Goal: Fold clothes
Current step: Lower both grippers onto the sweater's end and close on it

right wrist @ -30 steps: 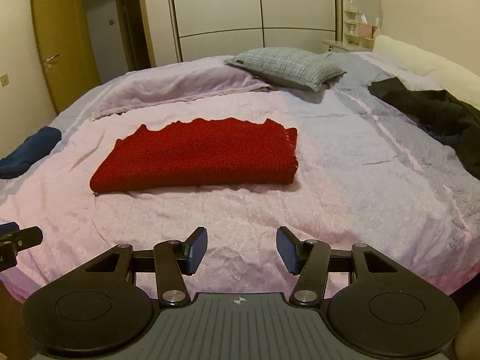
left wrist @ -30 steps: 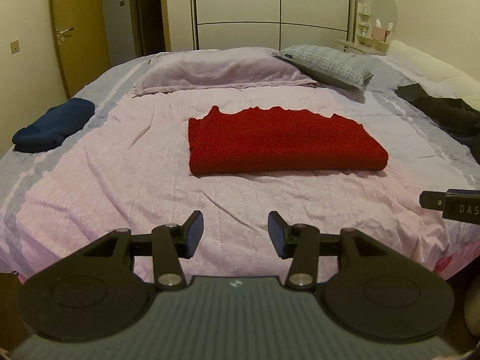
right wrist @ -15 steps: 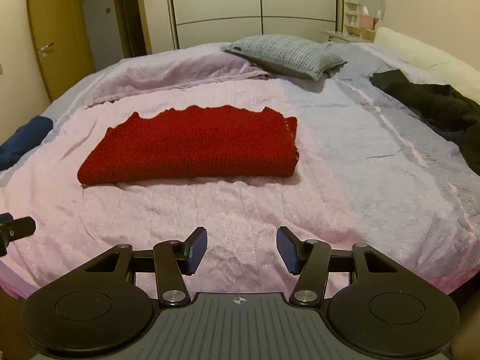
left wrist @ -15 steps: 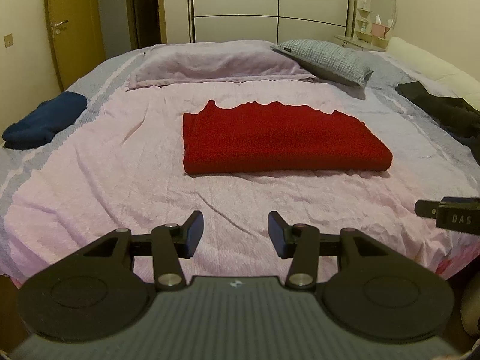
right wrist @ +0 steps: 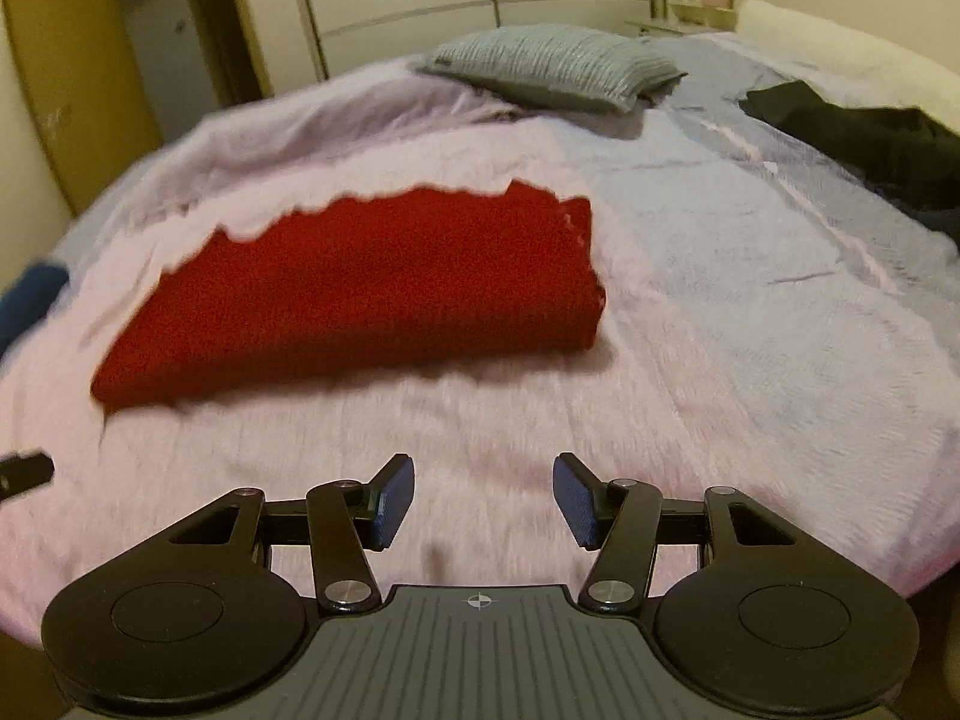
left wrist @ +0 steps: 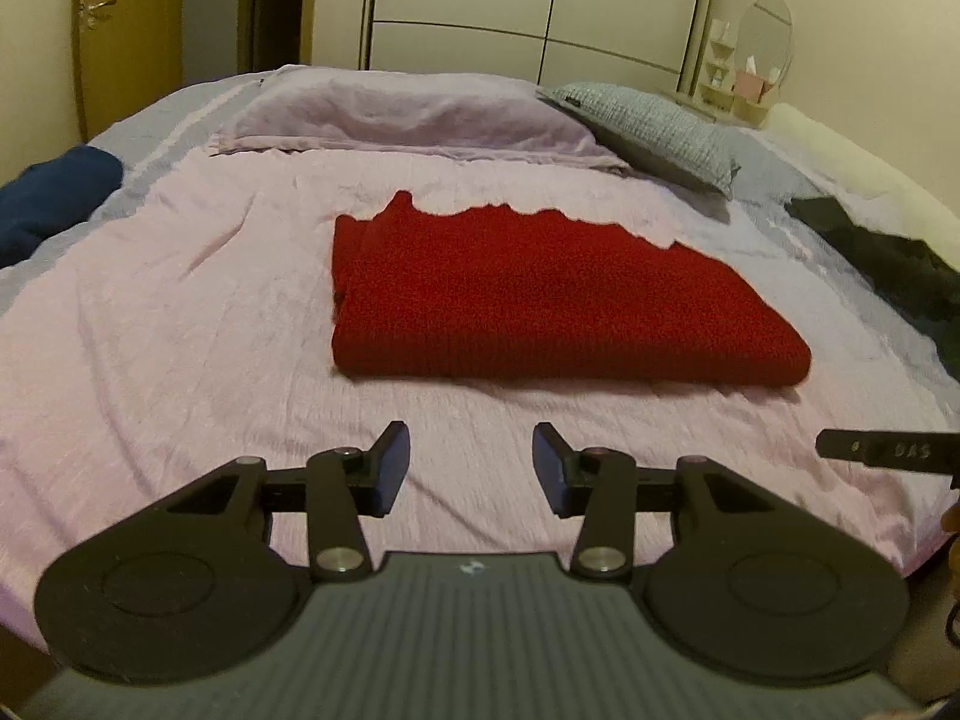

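A red knitted garment lies folded in a flat rectangle on the pink bedsheet. My left gripper hovers over the sheet short of the garment's near edge; its jaws are closing a little and hold nothing. My right gripper stands open and empty, over the sheet before the garment's near right part. A black piece of the right gripper pokes in at the right edge of the left wrist view. A tip of the left gripper shows at the left edge of the right wrist view.
A lilac pillow and a grey checked pillow lie at the head of the bed. Dark blue clothing sits at the left edge, black clothing at the right. Wardrobe doors and a wooden door stand behind.
Both grippers have moved forward and down toward the bed, so the red garment looks larger and nearer. The left jaws have narrowed slightly. The garment has not moved.
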### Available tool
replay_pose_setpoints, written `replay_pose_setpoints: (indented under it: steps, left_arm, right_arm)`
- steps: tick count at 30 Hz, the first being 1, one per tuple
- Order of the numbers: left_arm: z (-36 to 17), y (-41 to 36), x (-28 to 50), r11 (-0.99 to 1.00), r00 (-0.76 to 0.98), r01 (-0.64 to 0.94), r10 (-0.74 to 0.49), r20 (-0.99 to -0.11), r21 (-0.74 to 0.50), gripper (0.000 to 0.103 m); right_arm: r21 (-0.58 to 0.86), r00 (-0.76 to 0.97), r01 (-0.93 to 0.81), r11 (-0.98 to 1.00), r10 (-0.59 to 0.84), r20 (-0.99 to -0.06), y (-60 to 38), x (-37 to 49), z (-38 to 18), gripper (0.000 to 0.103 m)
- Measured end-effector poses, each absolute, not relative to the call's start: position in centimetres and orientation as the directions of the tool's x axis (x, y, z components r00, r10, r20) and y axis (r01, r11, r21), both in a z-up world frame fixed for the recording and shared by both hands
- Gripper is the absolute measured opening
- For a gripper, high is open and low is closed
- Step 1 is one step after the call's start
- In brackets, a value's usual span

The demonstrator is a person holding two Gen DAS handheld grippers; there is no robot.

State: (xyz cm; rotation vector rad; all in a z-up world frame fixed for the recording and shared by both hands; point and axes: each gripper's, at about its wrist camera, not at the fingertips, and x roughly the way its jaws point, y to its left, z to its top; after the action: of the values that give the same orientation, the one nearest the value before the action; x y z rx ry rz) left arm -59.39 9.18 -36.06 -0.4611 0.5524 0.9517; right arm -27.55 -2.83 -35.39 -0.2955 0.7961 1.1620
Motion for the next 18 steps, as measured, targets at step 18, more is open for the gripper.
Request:
replay_pose_setpoints:
  steps: [18]
  left_arm:
    - [-42.2,22.7,-54.1,0.55,0.486,-0.823,0.554,-0.676,-0.142,0.035]
  right_arm:
    - [0.356,0.057,-0.865,0.354,0.774,-0.631,6.6,-18.2,-39.6,0.055]
